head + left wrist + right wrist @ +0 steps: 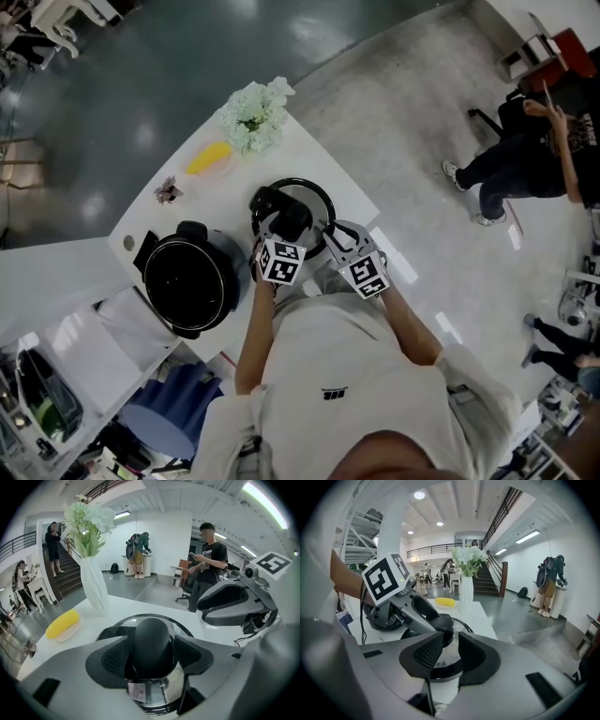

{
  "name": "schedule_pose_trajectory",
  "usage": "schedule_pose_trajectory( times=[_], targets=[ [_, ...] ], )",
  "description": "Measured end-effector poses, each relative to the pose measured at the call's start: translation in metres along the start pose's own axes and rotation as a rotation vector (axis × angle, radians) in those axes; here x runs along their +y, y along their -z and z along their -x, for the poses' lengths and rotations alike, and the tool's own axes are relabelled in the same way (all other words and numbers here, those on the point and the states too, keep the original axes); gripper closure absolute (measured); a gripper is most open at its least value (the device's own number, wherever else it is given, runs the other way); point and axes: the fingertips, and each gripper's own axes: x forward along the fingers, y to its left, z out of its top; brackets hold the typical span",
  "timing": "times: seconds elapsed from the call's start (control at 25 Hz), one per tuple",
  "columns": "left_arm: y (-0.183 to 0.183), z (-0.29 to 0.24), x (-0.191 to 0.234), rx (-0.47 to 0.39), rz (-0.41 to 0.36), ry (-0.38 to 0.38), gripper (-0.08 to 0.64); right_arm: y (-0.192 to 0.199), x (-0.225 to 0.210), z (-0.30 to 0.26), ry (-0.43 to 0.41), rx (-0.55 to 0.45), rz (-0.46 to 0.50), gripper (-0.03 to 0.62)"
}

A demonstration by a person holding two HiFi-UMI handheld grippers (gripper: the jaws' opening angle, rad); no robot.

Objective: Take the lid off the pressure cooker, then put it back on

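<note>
The black pressure cooker [190,281] stands open on the white table [141,225], at my left. Its glass lid [314,190], black-rimmed, is to the cooker's right over the table; whether it rests there I cannot tell. My left gripper [289,223] [152,654] is shut on the lid's black knob [152,644], a pad against each side. My right gripper [330,236] [451,651] hovers at the lid's near right rim [440,670]. Its jaws stand a narrow gap apart, open, with nothing gripped.
A white vase of pale flowers [255,114] [93,588] stands at the table's far corner. Beside it lies a yellow thing on a small plate [208,157] [62,624], and a small dark trinket [169,190]. A person [208,564] stands past the table's far edge.
</note>
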Motion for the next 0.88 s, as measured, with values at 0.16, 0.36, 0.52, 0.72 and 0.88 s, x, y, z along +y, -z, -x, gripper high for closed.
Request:
schedule_pose_trajectory(
  times=[0.16, 0.36, 0.52, 0.72, 0.88],
  targets=[
    [0.002, -0.011, 0.002, 0.021, 0.002, 0.003, 0.238, 0.005, -0.003, -0.005, -0.010, 0.000, -0.002, 0.485],
    [0.010, -0.024, 0.002, 0.055, 0.002, 0.015, 0.238, 0.008, -0.004, -0.010, -0.020, 0.008, -0.010, 0.485],
    [0.011, -0.025, 0.001, 0.050, 0.016, 0.033, 0.239, 0.006, -0.006, -0.009, -0.017, 0.012, -0.017, 0.485],
    [0.012, -0.027, -0.002, 0.075, 0.017, 0.051, 0.273, 0.006, -0.004, -0.010, -0.015, 0.013, -0.021, 0.485],
    [0.011, -0.023, -0.003, 0.097, 0.009, 0.061, 0.273, -0.001, -0.001, -0.008, -0.012, 0.005, -0.017, 0.485]
  ],
)
